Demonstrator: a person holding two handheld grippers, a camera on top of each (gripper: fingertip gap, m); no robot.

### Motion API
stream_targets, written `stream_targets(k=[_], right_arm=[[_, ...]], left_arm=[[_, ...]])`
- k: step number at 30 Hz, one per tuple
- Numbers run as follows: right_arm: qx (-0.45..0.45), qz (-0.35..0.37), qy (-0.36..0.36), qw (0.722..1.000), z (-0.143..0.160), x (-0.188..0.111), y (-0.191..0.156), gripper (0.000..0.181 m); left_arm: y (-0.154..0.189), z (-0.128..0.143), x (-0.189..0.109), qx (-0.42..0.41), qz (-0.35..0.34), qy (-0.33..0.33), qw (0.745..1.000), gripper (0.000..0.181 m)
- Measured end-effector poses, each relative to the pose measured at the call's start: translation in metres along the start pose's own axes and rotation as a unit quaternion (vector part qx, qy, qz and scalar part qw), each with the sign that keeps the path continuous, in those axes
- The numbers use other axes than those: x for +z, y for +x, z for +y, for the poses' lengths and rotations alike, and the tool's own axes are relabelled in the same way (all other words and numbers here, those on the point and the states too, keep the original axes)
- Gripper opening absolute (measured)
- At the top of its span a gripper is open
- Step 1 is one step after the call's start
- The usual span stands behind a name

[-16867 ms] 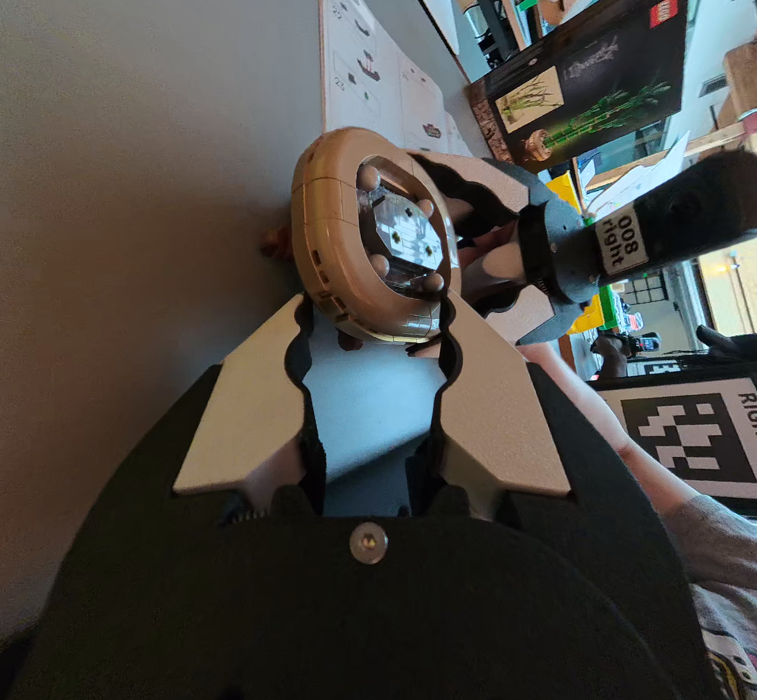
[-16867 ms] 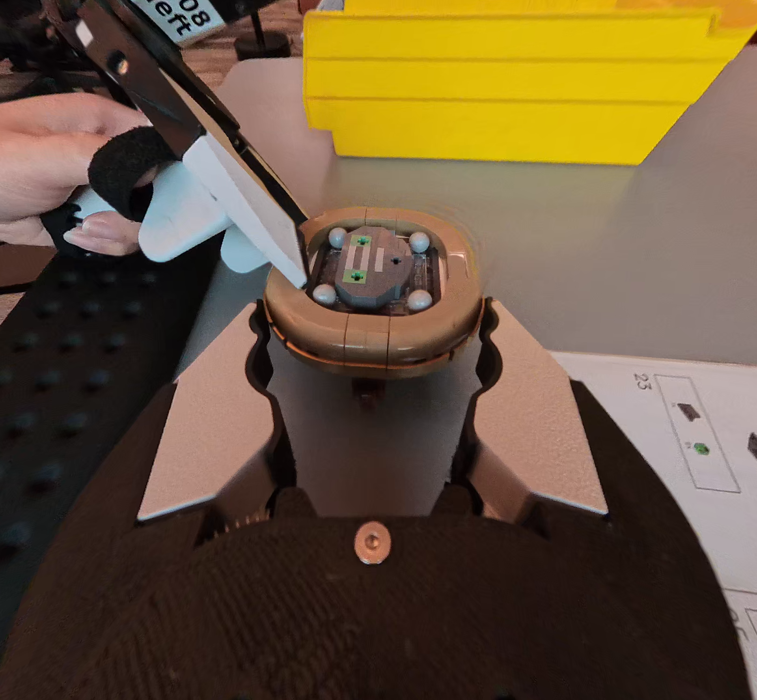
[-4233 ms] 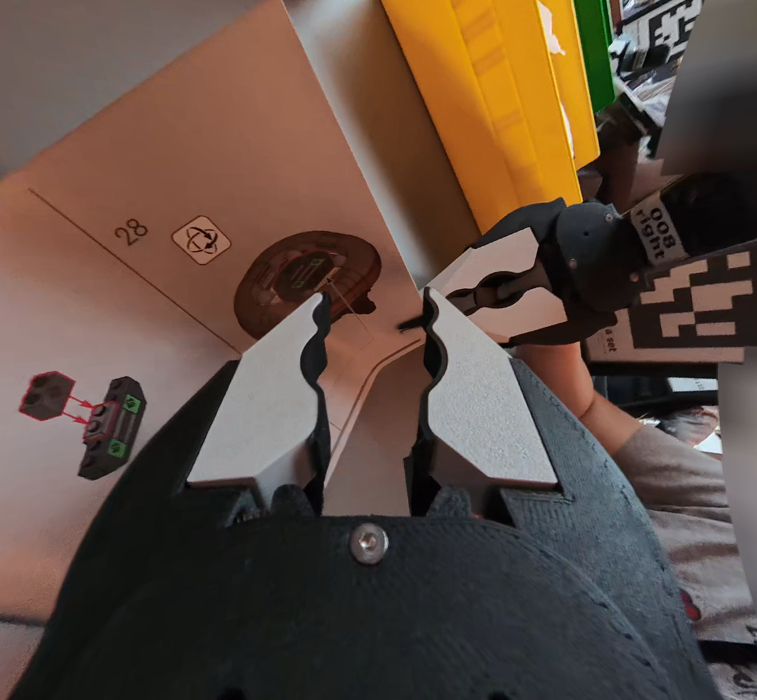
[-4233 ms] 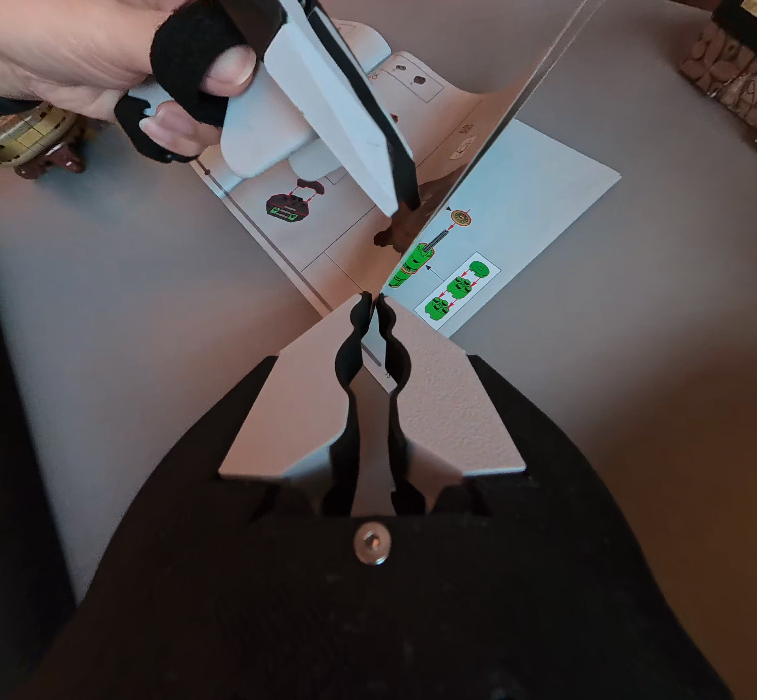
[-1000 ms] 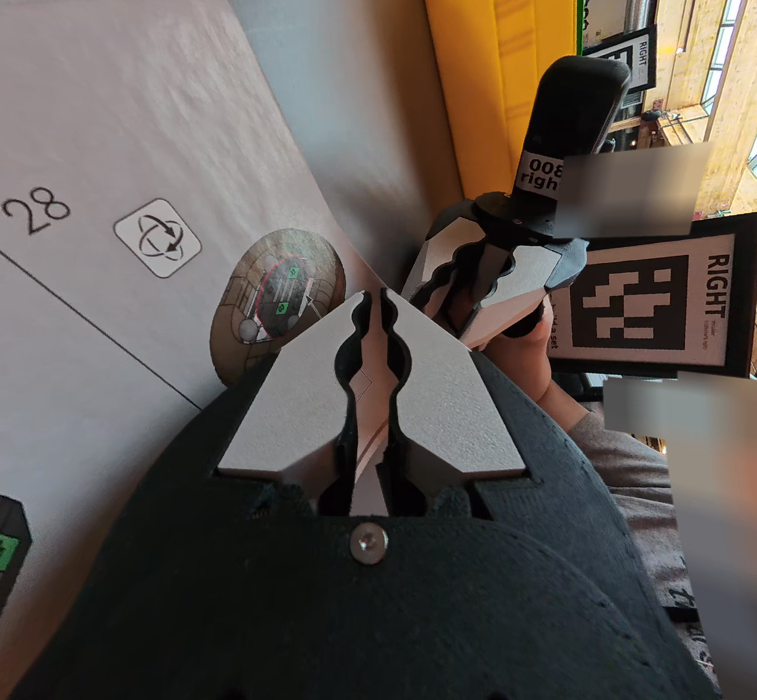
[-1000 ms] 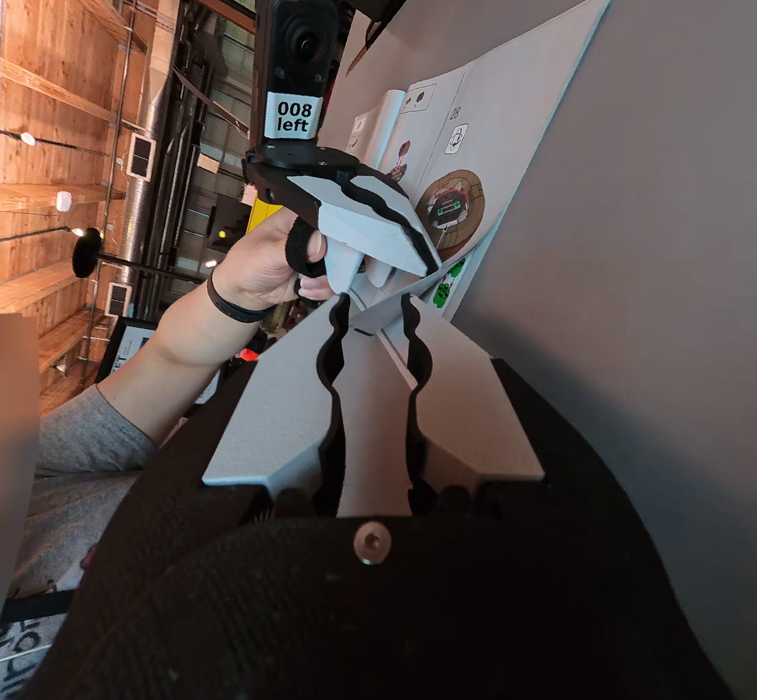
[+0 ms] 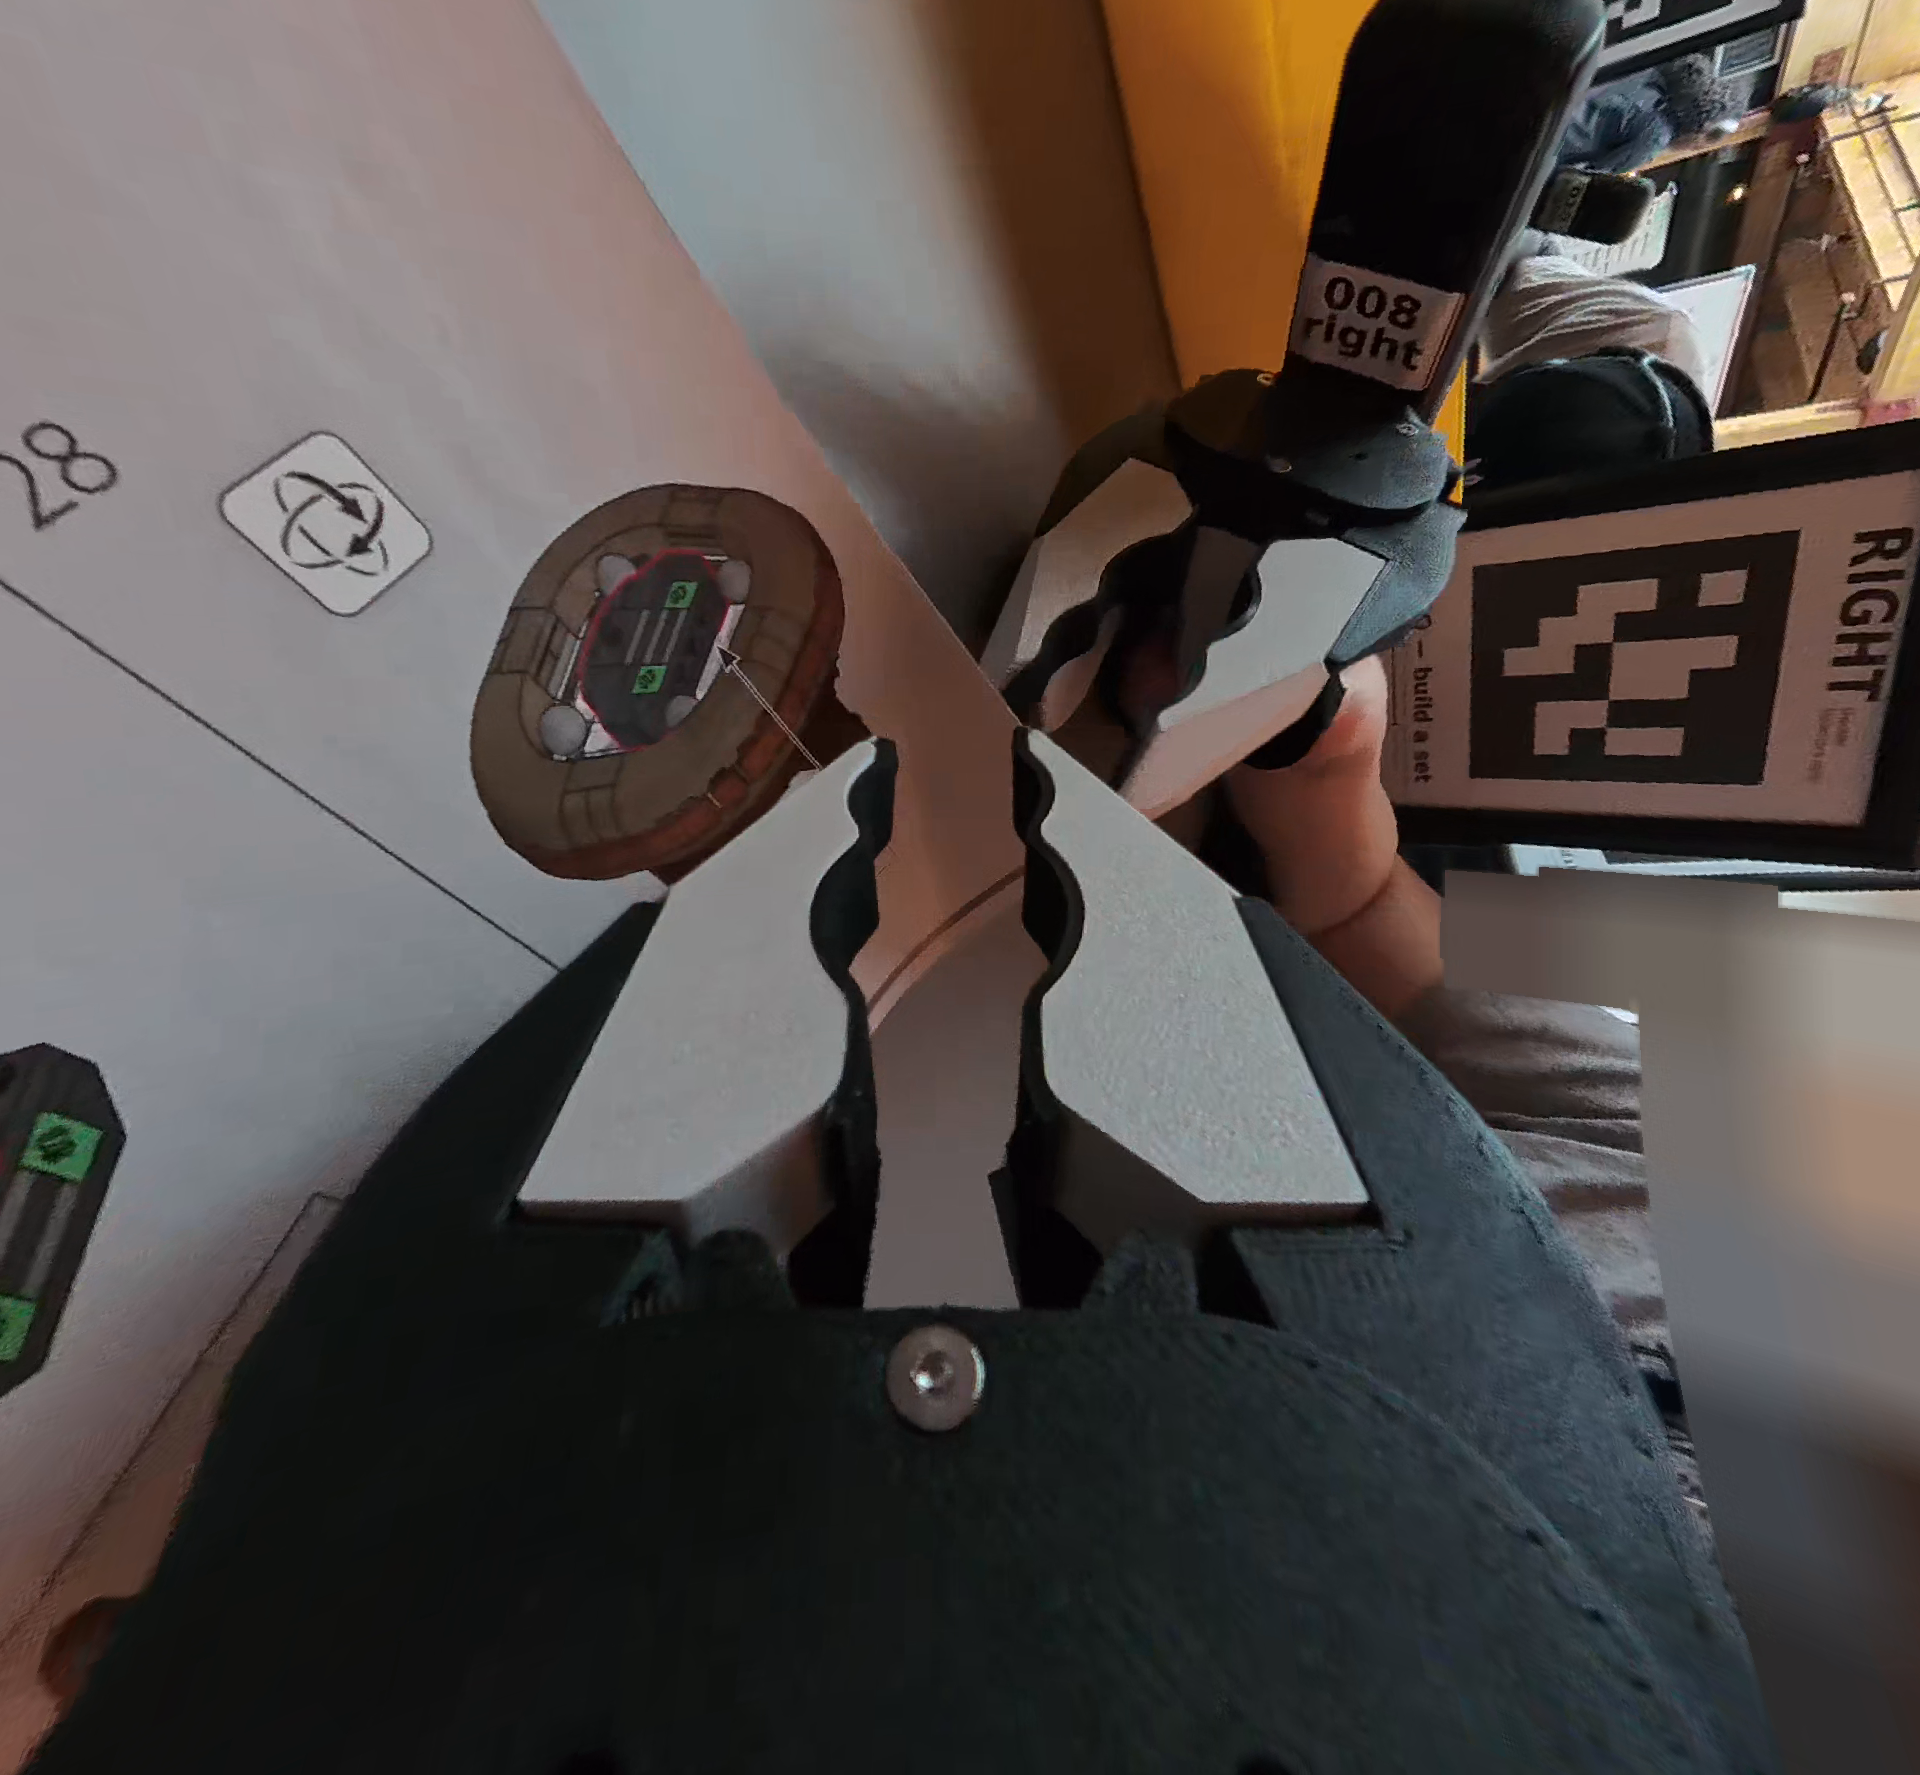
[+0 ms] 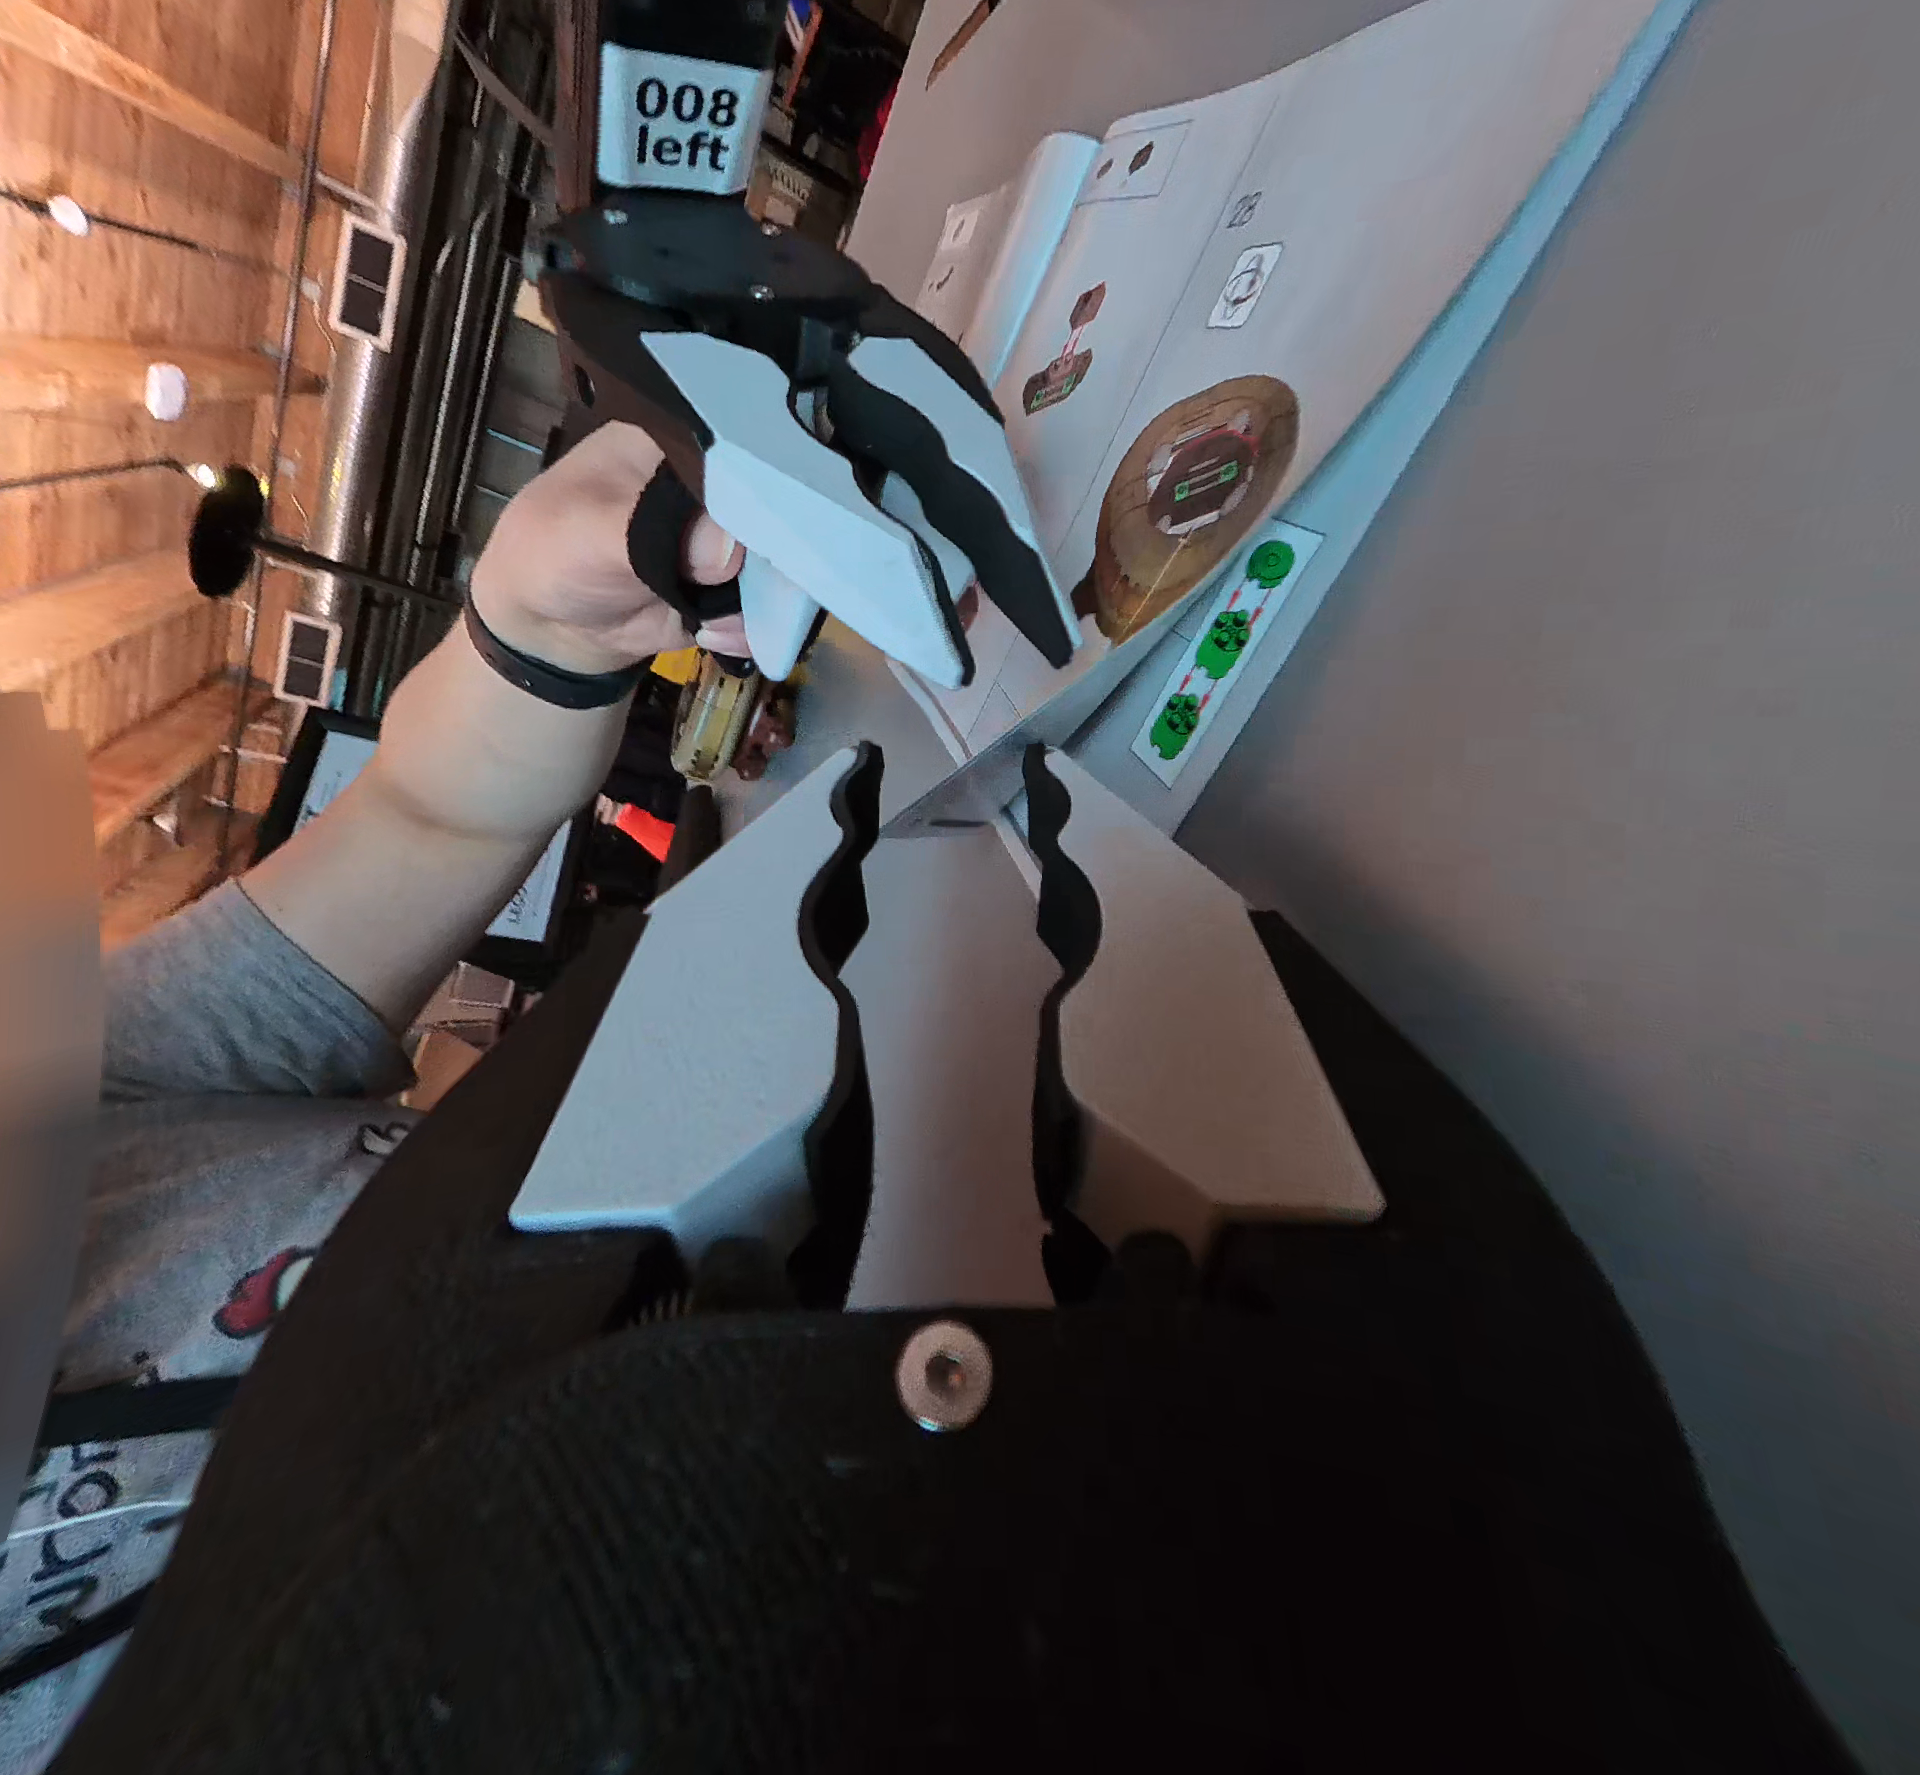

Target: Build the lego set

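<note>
Open page: the white paper instruction booklet [image 7: 312, 271] lies on the grey worktop [image 8: 1662, 790]. Its top leaf is lifted, showing a printed round brown pot. Turn this leaf only, so no step is skipped.
Left hand-held gripper [image 7: 951, 749]: its fingers are spread with the leaf's edge running between them, so nothing is pinched. Close lightly near the free edge, because a hard squeeze would likely crease thin paper.
Right hand-held gripper [image 8: 951, 764]: its fingers are also spread, and the leaf's near corner sits between the tips. Let one tool carry the leaf over while the other presses the pages beneath flat.
Tan round lego pot [image 8: 717, 728]: it rests on the worktop at the far left, behind your left hand and well apart from the booklet. Sweep the leaf away from it.
Yellow plastic bin [image 7: 1247, 115]: it stands to the right, beyond the page. Keep your wrist clear of it.
</note>
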State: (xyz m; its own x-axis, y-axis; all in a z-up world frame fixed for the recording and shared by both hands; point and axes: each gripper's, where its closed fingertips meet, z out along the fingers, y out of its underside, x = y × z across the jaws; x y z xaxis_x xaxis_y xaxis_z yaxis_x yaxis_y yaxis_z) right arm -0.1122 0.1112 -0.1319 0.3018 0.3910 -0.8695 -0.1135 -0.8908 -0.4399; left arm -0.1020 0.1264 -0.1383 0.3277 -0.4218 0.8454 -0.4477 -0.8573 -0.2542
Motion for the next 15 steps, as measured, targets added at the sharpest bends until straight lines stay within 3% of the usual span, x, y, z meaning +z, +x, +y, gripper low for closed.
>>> stream_targets(k=[15], right_arm=[[-0.184,0.041,-0.029,0.982,0.008,0.012,-0.018,0.064]], left_arm=[[0.003,0.001,0.004,-0.02,0.028,0.001,0.999,0.032]])
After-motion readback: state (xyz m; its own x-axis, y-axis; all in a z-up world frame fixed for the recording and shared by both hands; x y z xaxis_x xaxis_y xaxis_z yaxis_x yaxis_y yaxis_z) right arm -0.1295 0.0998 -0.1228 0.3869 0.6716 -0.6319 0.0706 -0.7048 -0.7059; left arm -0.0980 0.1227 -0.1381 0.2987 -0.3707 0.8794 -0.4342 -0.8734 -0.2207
